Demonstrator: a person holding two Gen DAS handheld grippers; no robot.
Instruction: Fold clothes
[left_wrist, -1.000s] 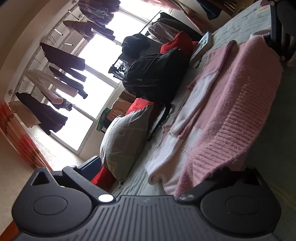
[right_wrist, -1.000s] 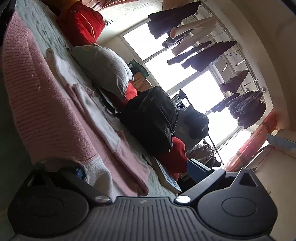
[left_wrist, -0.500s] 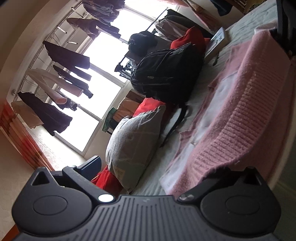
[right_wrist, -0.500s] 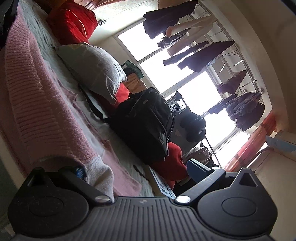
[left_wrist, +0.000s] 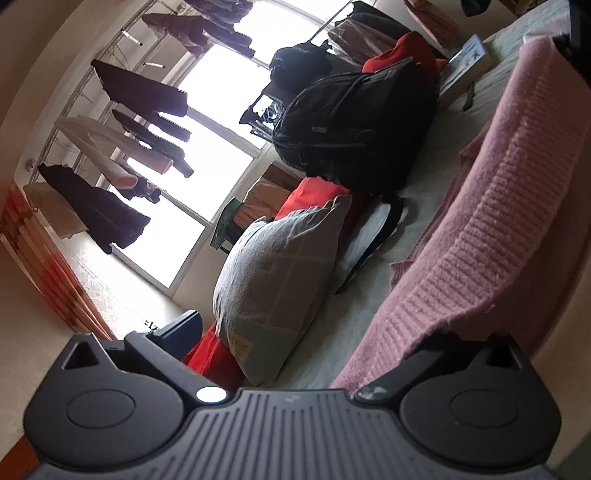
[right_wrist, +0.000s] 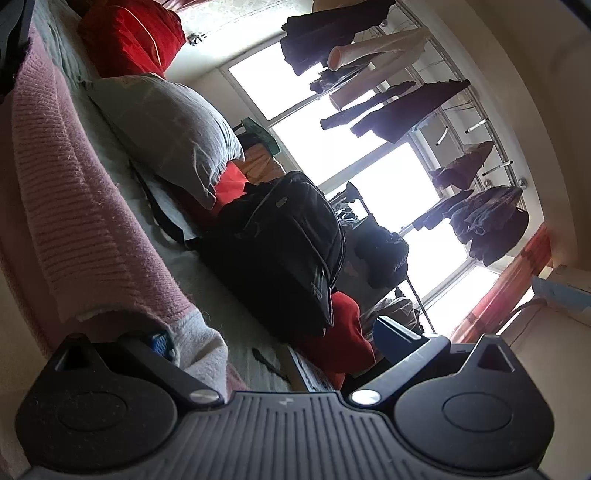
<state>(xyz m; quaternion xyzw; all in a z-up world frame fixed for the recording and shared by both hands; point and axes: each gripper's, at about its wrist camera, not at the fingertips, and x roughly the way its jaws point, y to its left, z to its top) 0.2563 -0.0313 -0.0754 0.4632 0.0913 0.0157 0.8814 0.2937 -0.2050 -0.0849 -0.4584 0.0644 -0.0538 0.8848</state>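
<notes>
The left claw (left_wrist: 317, 332) looks wide, but one finger is buried under the pink sweater (left_wrist: 491, 206), so I cannot tell for sure if it pinches the cloth. It seems to hold one end of the sweater's edge. The other finger (left_wrist: 177, 328) sticks out bare on the far side.

The right claw (right_wrist: 273, 332) is much the same. Its one finger with the blue pad (right_wrist: 160, 341) sits right under the pink knit and a white cuff (right_wrist: 203, 347). The cloth is bunched over it, so it looks like a hold, but the pinch itself is hidden. Its other finger (right_wrist: 399, 332) is bare.

The sweater hangs stretched between the two claws, above the bed (left_wrist: 424, 236). Its long way runs from one claw across to the other, side to side. In each view the cloth starts at the claw and runs away toward the other claw, whose dark shape peeks in at the far end (left_wrist: 580, 33). Both claws are as near to the sweater as can be, one at each end. So the next move, I think, needs both claws to go together, forward and down, to lay the held edge over the bed.

The left view shows a book (left_wrist: 465, 66) lying on the bed past the black backpack (left_wrist: 354, 125). The right view shows the white cuff and the blue pad, which the left view does not. Both show the grey pillow (right_wrist: 162, 129) and the clothes hanging at the window (right_wrist: 406, 110)
</notes>
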